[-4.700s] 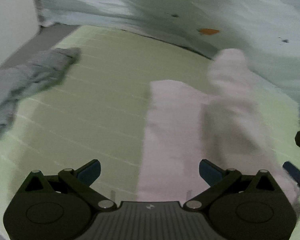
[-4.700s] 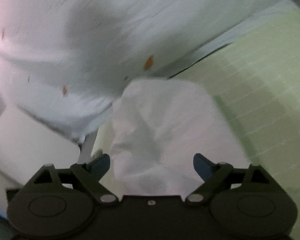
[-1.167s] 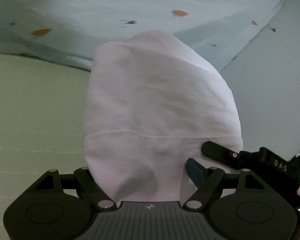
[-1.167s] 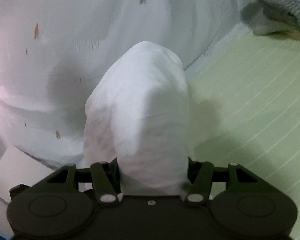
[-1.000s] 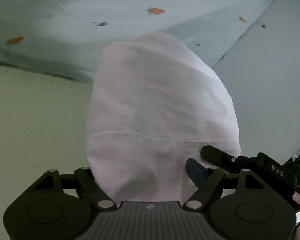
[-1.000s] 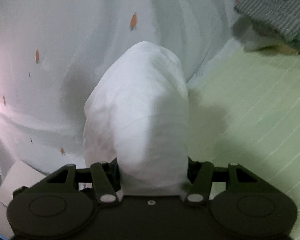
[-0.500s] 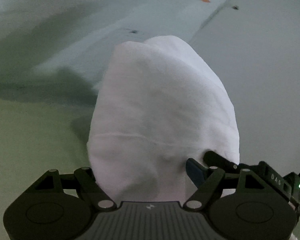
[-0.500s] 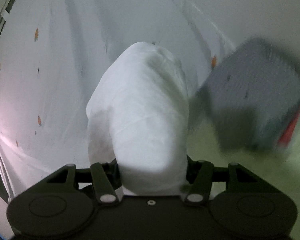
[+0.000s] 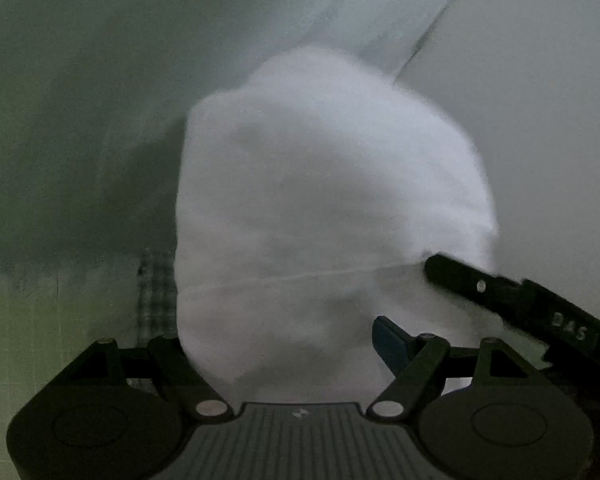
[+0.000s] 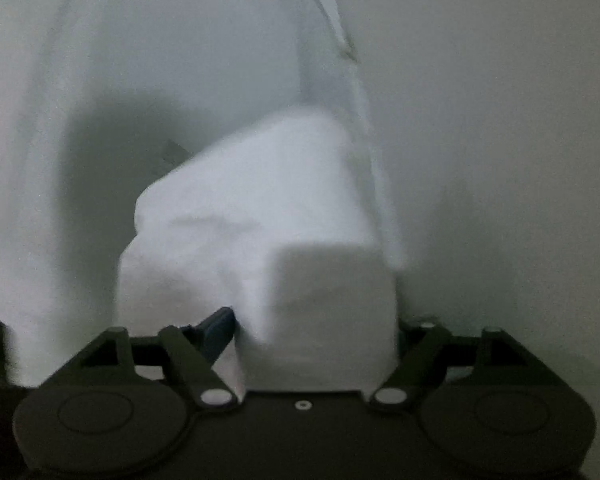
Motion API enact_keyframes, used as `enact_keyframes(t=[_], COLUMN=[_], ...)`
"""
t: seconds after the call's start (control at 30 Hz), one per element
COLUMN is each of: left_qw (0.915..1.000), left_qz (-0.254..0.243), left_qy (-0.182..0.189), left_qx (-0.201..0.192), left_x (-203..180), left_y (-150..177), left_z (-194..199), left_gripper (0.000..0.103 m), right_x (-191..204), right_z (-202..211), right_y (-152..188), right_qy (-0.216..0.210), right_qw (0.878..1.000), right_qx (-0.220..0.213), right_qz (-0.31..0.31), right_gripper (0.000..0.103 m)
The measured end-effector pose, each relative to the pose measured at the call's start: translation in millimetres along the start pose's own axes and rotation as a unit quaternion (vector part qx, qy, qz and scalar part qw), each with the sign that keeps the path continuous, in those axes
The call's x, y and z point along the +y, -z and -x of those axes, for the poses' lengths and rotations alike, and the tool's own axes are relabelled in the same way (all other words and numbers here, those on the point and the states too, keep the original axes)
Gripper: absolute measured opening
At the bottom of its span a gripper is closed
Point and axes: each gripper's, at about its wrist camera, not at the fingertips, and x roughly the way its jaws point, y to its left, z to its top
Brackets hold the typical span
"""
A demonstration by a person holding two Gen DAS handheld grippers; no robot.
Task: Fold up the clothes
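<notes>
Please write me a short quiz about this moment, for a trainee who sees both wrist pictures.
1. What lies between the fingers of the left gripper? A) a folded white garment B) a grey towel C) nothing
2. True or false: in the right wrist view the garment lies spread flat.
3. In the left wrist view, what black part reaches the garment from the right?
Key: 1 A. 2 False: bundled. 3 A finger of the right gripper, whose jaws have just been opening around the garment.

Folded cloth bundle (image 9: 324, 208) between both jaws, curtain (image 10: 180, 60) behind
</notes>
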Motion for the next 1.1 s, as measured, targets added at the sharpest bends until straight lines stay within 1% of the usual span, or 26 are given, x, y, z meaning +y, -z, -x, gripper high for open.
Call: enact_keyframes(t=[0.03, 0.1, 0.13, 0.17, 0.2, 0.23, 0.3, 0.37, 0.4, 0.47, 0.5, 0.57, 0.6, 0.67, 0.73, 0.77, 0.83, 0.9, 0.93, 1.0, 1.03, 1.1], left_qw=[0.9998, 0.9998, 0.9996, 0.9992, 0.9987, 0.9981, 0.9961, 0.9933, 0.9938, 0.9945, 0.9947, 0.996, 0.9962, 0.9952, 0.9928, 0.9914, 0.9873, 0.9807, 0.9767, 0.9691, 0.9667, 0.9636], left_qz=[0.009, 0.009, 0.004, -0.001, -0.003, 0.003, 0.022, 0.03, 0.036, 0.047, 0.053, 0.047, 0.035, 0.002, -0.025, -0.036, -0.059, -0.078, -0.088, -0.102, -0.109, -0.125], left_qy=[-0.009, -0.019, -0.025, -0.032, -0.038, -0.047, -0.07, -0.1, -0.097, -0.091, -0.087, -0.073, -0.075, -0.089, -0.098, -0.096, -0.091, -0.09, -0.092, -0.093, -0.093, -0.101], left_qx=[0.013, -0.004, -0.013, -0.023, -0.032, -0.039, -0.049, -0.049, -0.04, -0.021, -0.015, -0.021, -0.026, -0.041, -0.064, -0.082, -0.117, -0.155, -0.173, -0.204, -0.212, -0.214], left_x=[5, 7, 6, 6, 6, 9, 17, 28, 32, 40, 45, 48, 47, 44, 39, 35, 26, 19, 15, 6, 0, -8], left_y=[-1, -3, -7, -10, -14, -19, -20, -20, -21, -22, -20, -20, -17, -8, 3, 5, 11, 22, 28, 35, 41, 46], left_z=[-13, -21, -22, -23, -25, -28, -28, -34, -44, -63, -64, -60, -50, -26, 6, 21, 52, 88, 105, 134, 151, 174], left_gripper=[0.08, 0.08, 0.08, 0.08, 0.082, 0.082, 0.082, 0.085, 0.091, 0.091, 0.091, 0.091, 0.091, 0.094, 0.1, 0.101, 0.103, 0.103, 0.103, 0.103, 0.103, 0.103], right_x=[3, 9, 15, 22, 26, 29, 31, 25, 21, 18, 16, 7, 2, 6, 17, 26, 45, 63, 69, 81, 87, 101], right_z=[-7, -5, 2, 7, 8, 3, -22, -54, -66, -82, -85, -89, -90, -86, -84, -78, -57, -31, -13, 23, 41, 74], right_y=[3, 6, 5, 5, 5, 5, 9, 22, 30, 44, 45, 42, 38, 39, 38, 38, 39, 37, 37, 37, 38, 44], right_qy=[0.029, 0.074, 0.09, 0.087, 0.072, 0.056, 0.034, 0.037, 0.046, 0.069, 0.074, 0.074, 0.07, 0.071, 0.082, 0.091, 0.108, 0.121, 0.122, 0.116, 0.112, 0.108], right_qw=[0.999, 0.992, 0.987, 0.984, 0.981, 0.98, 0.985, 0.99, 0.99, 0.987, 0.986, 0.987, 0.988, 0.988, 0.985, 0.982, 0.976, 0.971, 0.974, 0.983, 0.986, 0.99], right_qx=[-0.012, -0.056, -0.083, -0.102, -0.115, -0.11, -0.067, -0.015, 0.002, 0.013, 0.019, 0.031, 0.036, 0.037, 0.029, 0.021, 0.0, -0.028, -0.036, -0.044, -0.048, -0.056], right_qz=[0.028, 0.083, 0.102, 0.121, 0.141, 0.154, 0.157, 0.137, 0.131, 0.145, 0.147, 0.138, 0.131, 0.133, 0.149, 0.162, 0.19, 0.204, 0.189, 0.138, 0.112, 0.069], right_gripper=[0.078, 0.083, 0.085, 0.085, 0.085, 0.085, 0.085, 0.086, 0.089, 0.09, 0.091, 0.094, 0.094, 0.094, 0.095, 0.097, 0.098, 0.1, 0.102, 0.102, 0.102, 0.103])
